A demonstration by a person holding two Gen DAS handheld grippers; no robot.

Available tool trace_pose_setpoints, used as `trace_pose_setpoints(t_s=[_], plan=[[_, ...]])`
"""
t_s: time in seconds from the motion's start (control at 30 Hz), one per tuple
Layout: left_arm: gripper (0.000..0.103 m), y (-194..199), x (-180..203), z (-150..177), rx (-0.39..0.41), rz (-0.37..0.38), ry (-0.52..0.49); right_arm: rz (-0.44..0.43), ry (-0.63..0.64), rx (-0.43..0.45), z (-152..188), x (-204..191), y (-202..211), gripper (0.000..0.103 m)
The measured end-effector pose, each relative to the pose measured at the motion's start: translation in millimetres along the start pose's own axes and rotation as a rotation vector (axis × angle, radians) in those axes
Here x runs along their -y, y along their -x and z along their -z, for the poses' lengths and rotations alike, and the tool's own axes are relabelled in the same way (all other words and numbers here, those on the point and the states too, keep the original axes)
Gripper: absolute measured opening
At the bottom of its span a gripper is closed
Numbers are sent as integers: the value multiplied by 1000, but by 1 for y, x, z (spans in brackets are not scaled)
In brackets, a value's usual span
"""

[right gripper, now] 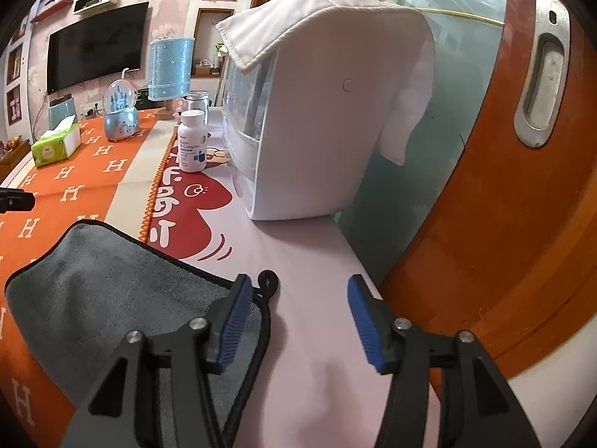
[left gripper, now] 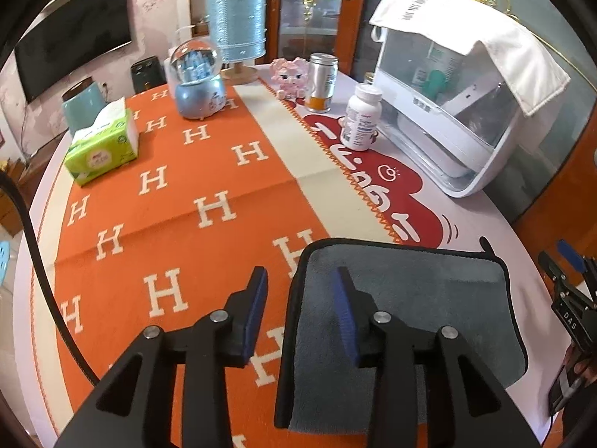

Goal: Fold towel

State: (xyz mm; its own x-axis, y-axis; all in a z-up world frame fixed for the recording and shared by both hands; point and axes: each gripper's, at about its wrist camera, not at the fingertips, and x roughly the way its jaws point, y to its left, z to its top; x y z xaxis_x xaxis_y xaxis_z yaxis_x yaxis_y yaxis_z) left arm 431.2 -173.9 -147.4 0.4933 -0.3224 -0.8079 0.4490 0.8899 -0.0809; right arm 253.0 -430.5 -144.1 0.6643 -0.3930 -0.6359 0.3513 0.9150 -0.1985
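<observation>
Left gripper (left gripper: 302,291) apart, straddling towel (left gripper: 410,298) edge | right gripper (right gripper: 296,310) apart by loop, 12 o'clock | pinch both layers squarely.

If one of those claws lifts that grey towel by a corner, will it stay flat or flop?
The towel would probably flop: it looks like soft plush cloth, lying limp in layers on the table. It likely weighs little for its size. Its nap probably grips the ribbed pads, though the layers may slide apart. Both the left claw and right claw are open.
</observation>
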Motion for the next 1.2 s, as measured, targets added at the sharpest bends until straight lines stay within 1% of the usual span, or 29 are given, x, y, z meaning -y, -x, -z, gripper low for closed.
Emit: trace_pose_setpoints(t_s=[0.03, 0.1, 0.23, 0.3, 0.5, 0.67, 0.73, 0.93, 1.03, 1.13, 1.2], plan=[[41, 3, -1, 1, 0, -3, 9, -2, -4, 0, 0, 0, 1, 56], [49, 9, -3, 4, 3, -12, 16, -9, -11, 0, -1, 0, 4, 56], [52, 24, -5, 11, 5, -29, 20, -18, -18, 13, -2, -2, 14, 58], [55, 35, -6, 16, 7, -33, 28, -25, -27, 18, -1, -4, 21, 60], [55, 81, -13, 39, 35, -41, 55, -54, -40, 40, 4, -11, 53, 60], [55, 123, -19, 63, 59, -59, 53, -61, -50, 73, 13, -17, 94, 66], [55, 142, -21, 73, 72, -74, 52, -66, -53, 79, 17, -19, 109, 67], [56, 196, -28, 106, 108, -84, 61, -82, -68, 101, 33, -24, 160, 67], [58, 221, -30, 126, 120, -85, 65, -100, -82, 109, 44, -25, 185, 68], [60, 245, -32, 145, 131, -95, 62, -137, -93, 108, 54, -28, 209, 68], [64, 263, -35, 160, 141, -98, 70, -157, -96, 107, 60, -30, 225, 68]])
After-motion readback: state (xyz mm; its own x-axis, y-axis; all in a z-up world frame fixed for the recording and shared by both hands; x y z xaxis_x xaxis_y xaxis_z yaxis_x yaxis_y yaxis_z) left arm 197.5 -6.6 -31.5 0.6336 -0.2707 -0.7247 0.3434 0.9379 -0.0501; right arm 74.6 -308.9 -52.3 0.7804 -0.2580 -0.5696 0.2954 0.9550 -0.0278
